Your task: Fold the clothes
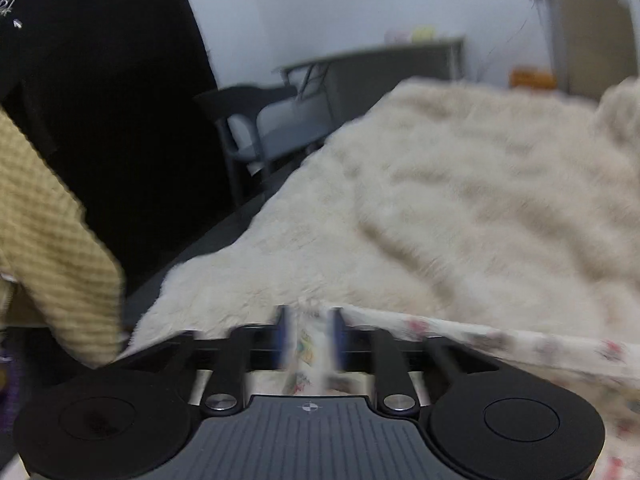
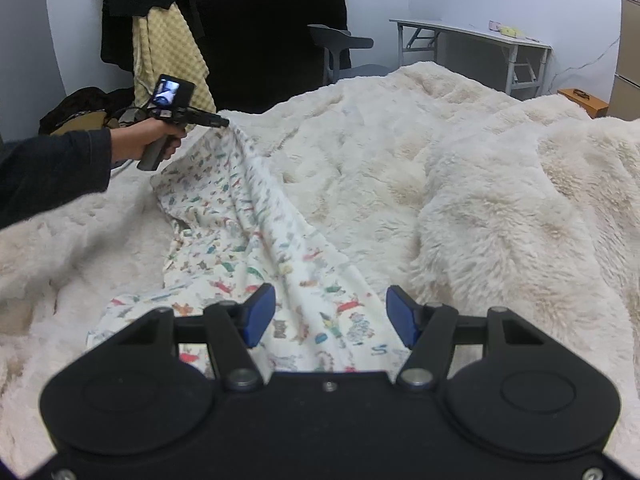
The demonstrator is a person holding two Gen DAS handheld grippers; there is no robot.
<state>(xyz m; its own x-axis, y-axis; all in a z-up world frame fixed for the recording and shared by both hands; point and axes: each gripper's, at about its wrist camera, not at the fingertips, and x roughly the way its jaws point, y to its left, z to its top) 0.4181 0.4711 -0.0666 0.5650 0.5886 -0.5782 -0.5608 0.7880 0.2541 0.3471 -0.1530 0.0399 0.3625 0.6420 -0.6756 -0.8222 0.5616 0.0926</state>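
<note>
The printed garment [image 2: 256,240] lies on the fluffy cream blanket [image 2: 500,200], drawn into a long ridge that runs from the right gripper [image 2: 330,316] away to the left gripper [image 2: 222,123]. The left gripper's blue pads [image 1: 285,334] have a bunched corner of the cloth between them; motion blur hides whether they press on it. The right gripper's jaws stand apart over the near end, gripping nothing. The garment's long axis lies between the two hands, so the near edge belongs to the right hand.
</note>
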